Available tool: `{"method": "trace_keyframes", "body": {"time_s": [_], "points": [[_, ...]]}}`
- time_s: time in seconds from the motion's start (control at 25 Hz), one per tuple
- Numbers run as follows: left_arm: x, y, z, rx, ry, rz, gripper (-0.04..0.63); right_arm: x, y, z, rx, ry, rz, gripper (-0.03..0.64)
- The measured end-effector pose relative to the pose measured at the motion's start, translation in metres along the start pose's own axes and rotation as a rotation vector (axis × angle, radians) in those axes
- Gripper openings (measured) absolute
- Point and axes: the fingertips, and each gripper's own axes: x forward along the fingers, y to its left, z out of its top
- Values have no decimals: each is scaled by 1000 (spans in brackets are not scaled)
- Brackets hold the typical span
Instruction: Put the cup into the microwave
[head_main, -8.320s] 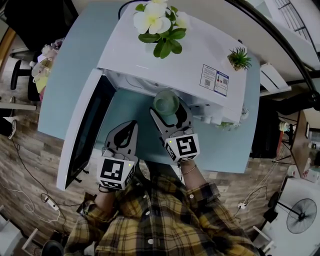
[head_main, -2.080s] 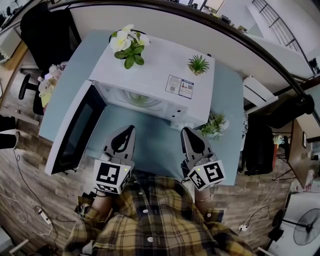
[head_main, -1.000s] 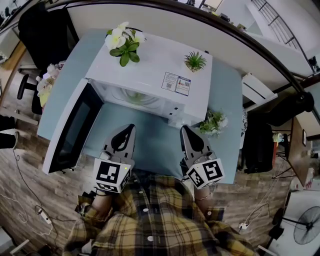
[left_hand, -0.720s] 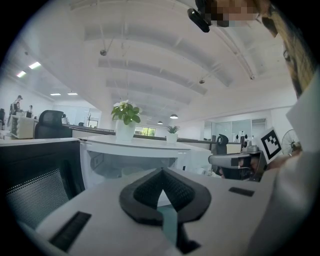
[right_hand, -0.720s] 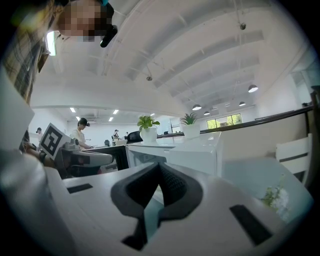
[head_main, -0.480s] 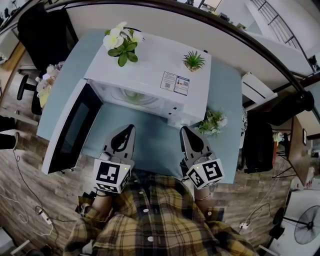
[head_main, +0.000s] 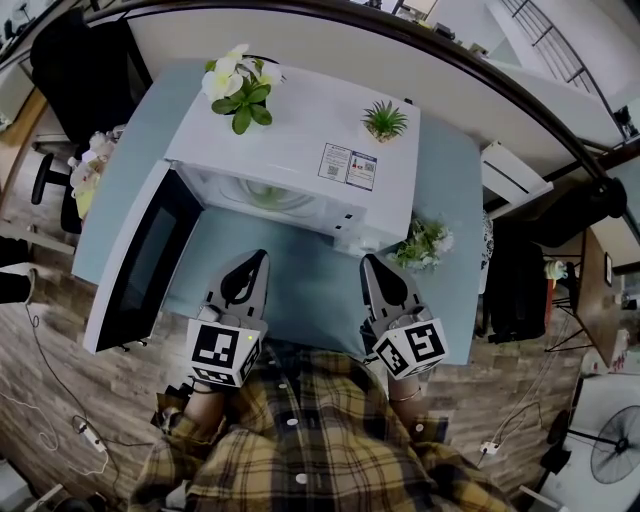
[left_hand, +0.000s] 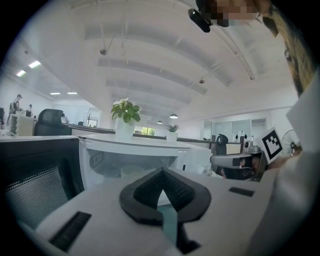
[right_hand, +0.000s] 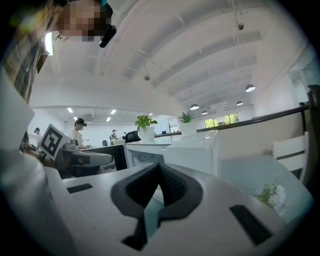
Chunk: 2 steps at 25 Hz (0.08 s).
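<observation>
cup: faintly seen inside the microwave; its door is open.
left hand-held gripper: pressed together, empty.
right hand-held gripper: pressed together, empty.
risk: the cup may be jolted if the door is slammed.

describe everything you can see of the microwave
The microwave is a white box standing on the teal table. Its dark-windowed door is swung wide open to the left. A pale green shape, probably the cup, sits inside the cavity. On top stand a white-flowered plant and a small spiky plant, with a printed sticker near the front edge.
</observation>
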Motion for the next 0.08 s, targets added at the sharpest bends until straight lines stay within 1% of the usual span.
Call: {"method": "trace_keyframes", "body": {"time_s": [0.08], "points": [[1, 1, 0, -2, 2, 1, -11, 1, -1, 0, 2, 1, -5, 3]]}}
